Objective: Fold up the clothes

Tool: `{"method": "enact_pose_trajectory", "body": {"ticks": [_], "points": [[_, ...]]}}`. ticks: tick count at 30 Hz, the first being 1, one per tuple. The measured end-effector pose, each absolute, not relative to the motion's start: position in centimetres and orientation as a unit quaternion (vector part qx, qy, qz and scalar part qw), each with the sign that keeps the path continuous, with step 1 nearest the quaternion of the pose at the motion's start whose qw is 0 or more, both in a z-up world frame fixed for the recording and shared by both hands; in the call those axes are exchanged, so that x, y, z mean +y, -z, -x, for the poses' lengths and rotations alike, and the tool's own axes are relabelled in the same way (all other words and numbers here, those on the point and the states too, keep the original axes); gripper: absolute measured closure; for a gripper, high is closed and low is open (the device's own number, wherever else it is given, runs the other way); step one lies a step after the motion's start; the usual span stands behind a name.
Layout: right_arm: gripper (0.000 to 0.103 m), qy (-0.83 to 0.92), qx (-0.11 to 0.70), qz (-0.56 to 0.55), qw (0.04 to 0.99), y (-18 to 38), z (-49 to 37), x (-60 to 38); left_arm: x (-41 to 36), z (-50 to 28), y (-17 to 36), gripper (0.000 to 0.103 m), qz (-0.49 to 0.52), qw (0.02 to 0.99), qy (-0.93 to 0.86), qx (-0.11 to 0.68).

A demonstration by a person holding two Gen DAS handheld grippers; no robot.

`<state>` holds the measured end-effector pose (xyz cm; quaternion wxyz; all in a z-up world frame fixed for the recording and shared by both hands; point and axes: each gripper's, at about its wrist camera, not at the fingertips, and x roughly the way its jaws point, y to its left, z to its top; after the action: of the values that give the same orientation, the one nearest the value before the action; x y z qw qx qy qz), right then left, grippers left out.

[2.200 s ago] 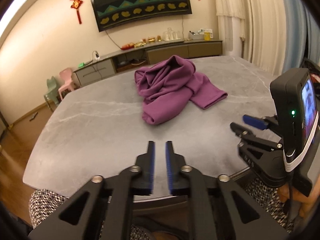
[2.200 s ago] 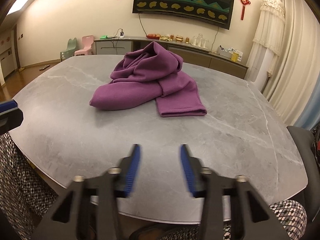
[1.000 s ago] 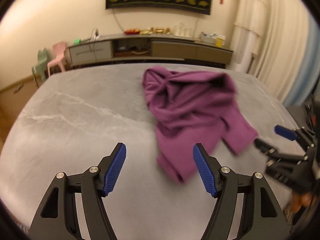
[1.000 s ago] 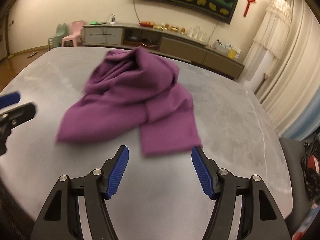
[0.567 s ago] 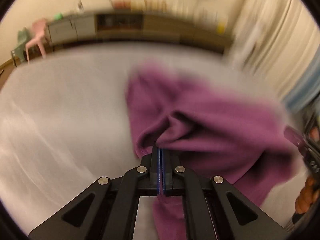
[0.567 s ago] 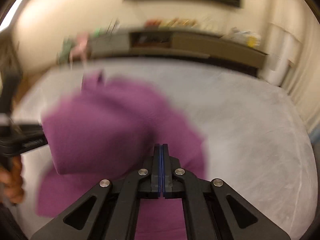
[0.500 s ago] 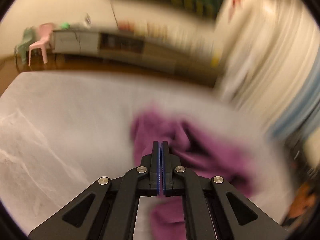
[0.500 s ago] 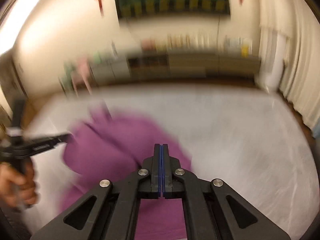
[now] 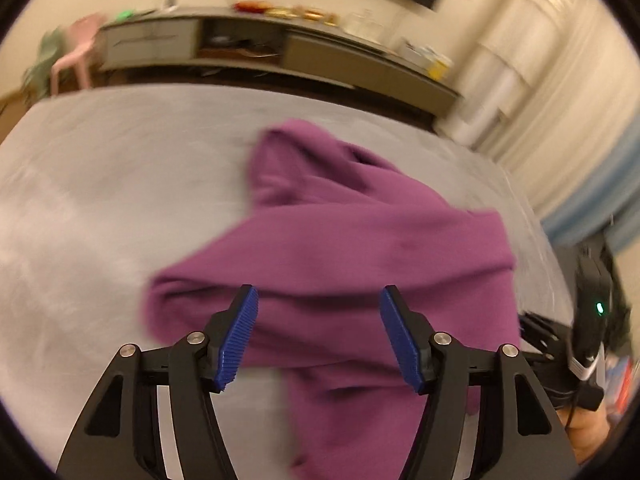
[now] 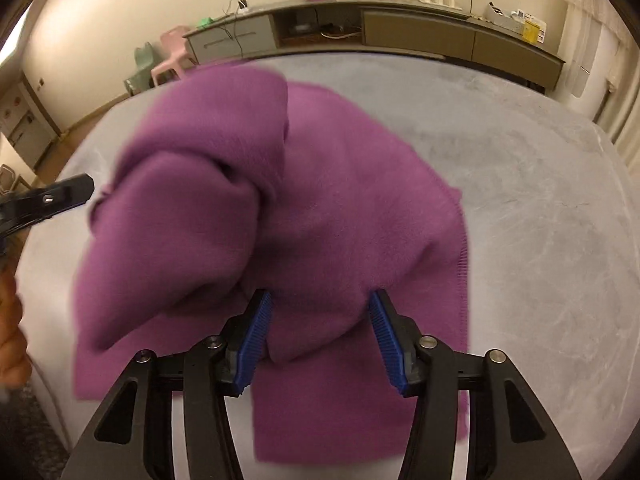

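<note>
A purple garment (image 9: pixel 340 240) lies bunched on the grey marble table (image 9: pixel 100 168). It also fills the middle of the right wrist view (image 10: pixel 280 184). My left gripper (image 9: pixel 318 332) is open and empty, just above the garment's near fold. My right gripper (image 10: pixel 320 332) is open, its blue pads on either side of a raised fold, gripping nothing. The left gripper's tip shows at the left edge of the right wrist view (image 10: pixel 52 196). The right gripper's body shows at the right edge of the left wrist view (image 9: pixel 560 344).
A long low cabinet (image 10: pixel 380 32) with small items on top stands against the far wall. Small pink and green chairs (image 10: pixel 168 60) stand at its left. Curtains (image 9: pixel 560 100) hang to the right. The table's near edge (image 10: pixel 48 384) is close at lower left.
Both grippers were shut half a second ago and are open now. The garment has dropped back onto the table in a new heap. Both cameras have tilted down toward it.
</note>
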<state>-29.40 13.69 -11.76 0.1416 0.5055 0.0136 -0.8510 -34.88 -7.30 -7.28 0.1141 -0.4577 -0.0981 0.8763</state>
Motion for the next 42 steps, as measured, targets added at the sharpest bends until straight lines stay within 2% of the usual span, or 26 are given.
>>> {"method": "enact_pose_trajectory", "body": {"ticks": [2, 3, 4, 5, 9, 11, 14, 16, 19, 21, 22, 23, 25, 27, 28, 30, 31, 32, 33, 34, 36, 38, 39, 40, 42], "points": [[0.097, 0.862, 0.015, -0.487, 0.138, 10.9, 29.3, 13.7, -4.0, 34.7, 7.8, 0.040, 0.457, 0.127, -0.879, -0.048], [0.097, 0.869, 0.018, -0.476, 0.135, 10.3, 29.2, 13.7, -3.7, 35.2, 7.9, 0.082, 0.458, 0.113, -0.881, -0.028], [0.097, 0.882, 0.018, -0.453, 0.128, 8.9, 28.8, 14.2, -3.5, 35.8, 8.1, 0.100, 0.459, 0.099, -0.883, -0.007], [0.098, 0.900, 0.015, -0.419, 0.117, 6.7, 28.2, 15.0, -3.6, 36.3, 8.0, 0.100, 0.457, 0.084, -0.885, 0.006], [0.099, 0.954, -0.024, -0.291, 0.072, -1.7, 24.3, 20.3, -15.0, 34.6, 2.2, 0.100, 0.364, -0.016, -0.923, -0.126], [0.099, 0.966, -0.023, -0.256, 0.034, -3.7, 22.9, 22.6, -21.2, 32.3, -0.3, 0.101, 0.317, -0.084, -0.929, -0.174], [0.098, 0.945, -0.042, -0.324, -0.011, -0.8, 24.3, 25.0, -26.0, 31.3, 1.6, 0.100, 0.350, -0.132, -0.910, -0.176], [0.096, 0.908, -0.087, -0.410, 0.007, 3.1, 26.6, 25.5, -26.2, 31.2, 4.9, 0.100, 0.403, -0.131, -0.891, -0.162], [0.093, 0.879, -0.117, -0.461, 0.035, 5.8, 28.6, 25.6, -26.1, 30.4, 8.7, 0.098, 0.443, -0.105, -0.869, -0.193], [0.074, 0.889, -0.092, -0.446, 0.053, 4.9, 27.8, 24.0, -25.4, 30.1, 10.0, 0.093, 0.448, -0.097, -0.861, -0.220], [0.056, 0.897, -0.076, -0.431, 0.060, 4.2, 27.2, 23.1, -24.7, 30.0, 9.9, 0.084, 0.446, -0.087, -0.863, -0.218], [0.044, 0.905, -0.061, -0.416, 0.068, 3.5, 26.7, 22.1, -24.0, 29.9, 9.8, 0.078, 0.445, -0.078, -0.865, -0.216], [0.037, 0.912, -0.031, -0.400, 0.089, 3.2, 28.5, 19.7, -22.9, 29.8, 9.6, 0.053, 0.436, -0.060, -0.876, -0.197], [0.036, 0.909, 0.001, -0.403, 0.109, 4.0, 29.5, 17.4, -20.9, 29.3, 9.1, 0.046, 0.422, -0.041, -0.892, -0.160], [0.036, 0.904, 0.016, -0.412, 0.113, 4.9, 30.2, 16.4, -19.4, 28.9, 8.7, 0.046, 0.415, -0.032, -0.899, -0.139], [0.036, 0.894, 0.039, -0.431, 0.113, 6.8, 31.8, 15.5, -15.6, 27.6, 8.2, 0.046, 0.406, 0.000, -0.909, -0.094], [0.048, 0.889, 0.051, -0.441, 0.113, 7.7, 32.6, 15.0, -13.2, 26.8, 8.1, 0.045, 0.411, 0.031, -0.908, -0.070], [0.070, 0.882, 0.051, -0.454, 0.117, 8.6, 33.3, 14.8, -10.0, 26.1, 8.5, 0.045, 0.420, 0.076, -0.904, -0.035], [0.077, 0.877, 0.044, -0.463, 0.117, 9.1, 33.8, 15.1, -7.5, 25.7, 8.9, 0.043, 0.426, 0.106, -0.898, -0.008], [0.091, 0.876, 0.038, -0.467, 0.113, 9.4, 34.1, 15.4, -4.6, 25.1, 9.7, 0.041, 0.430, 0.138, -0.892, 0.029], [0.095, 0.883, 0.023, -0.457, 0.104, 8.6, 34.3, 16.3, -0.2, 24.0, 11.2, 0.040, 0.434, 0.171, -0.880, 0.090], [0.097, 0.896, 0.000, -0.433, 0.100, 6.4, 33.8, 17.4, 2.0, 24.2, 13.0, 0.042, 0.441, 0.153, -0.875, 0.130], [0.098, 0.902, -0.013, -0.419, 0.098, 5.1, 33.6, 17.9, 2.7, 24.5, 13.8, 0.067, 0.445, 0.142, -0.873, 0.141], [0.098, 0.908, -0.026, -0.406, 0.097, 3.8, 33.2, 18.5, 2.3, 25.0, 13.5, 0.085, 0.446, 0.140, -0.875, 0.129], [0.098, 0.920, -0.050, -0.378, 0.094, 1.3, 32.5, 19.8, 0.7, 26.0, 11.8, 0.089, 0.440, 0.127, -0.884, 0.098]]}}
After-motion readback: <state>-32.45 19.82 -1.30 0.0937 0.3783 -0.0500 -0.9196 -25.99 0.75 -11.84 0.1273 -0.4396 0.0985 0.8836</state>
